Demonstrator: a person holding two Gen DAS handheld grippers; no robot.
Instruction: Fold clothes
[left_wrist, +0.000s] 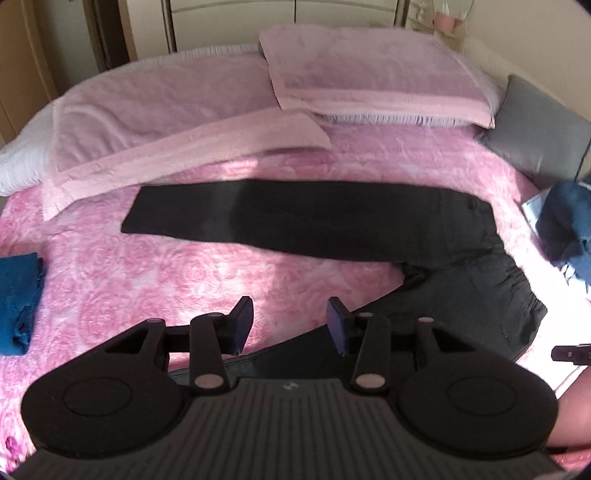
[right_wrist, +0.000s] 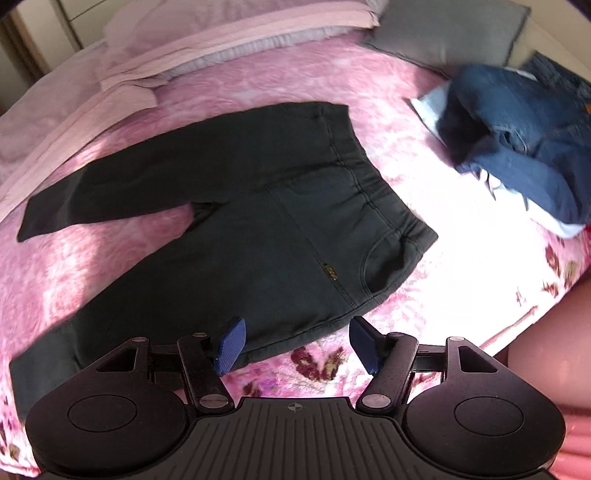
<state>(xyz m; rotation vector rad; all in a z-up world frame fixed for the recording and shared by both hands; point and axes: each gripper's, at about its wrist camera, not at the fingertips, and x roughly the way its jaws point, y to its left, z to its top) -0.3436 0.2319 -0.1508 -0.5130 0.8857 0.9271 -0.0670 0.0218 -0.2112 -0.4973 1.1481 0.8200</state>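
Observation:
Black trousers (left_wrist: 295, 221) lie spread flat on the pink bed cover, legs apart in a V. In the right wrist view the trousers (right_wrist: 258, 221) show their waistband at the right and both legs running left. My left gripper (left_wrist: 290, 326) is open and empty, hovering above the near leg. My right gripper (right_wrist: 294, 343) is open and empty, just above the near edge of the trousers by the hip. A tip of the right gripper shows at the right edge of the left wrist view (left_wrist: 570, 353).
A pile of blue jeans (right_wrist: 517, 136) lies at the right on the bed. A folded blue garment (left_wrist: 18, 299) lies at the left. Pink pillows (left_wrist: 369, 74), a folded pink blanket (left_wrist: 166, 155) and a grey cushion (left_wrist: 535, 133) sit at the head.

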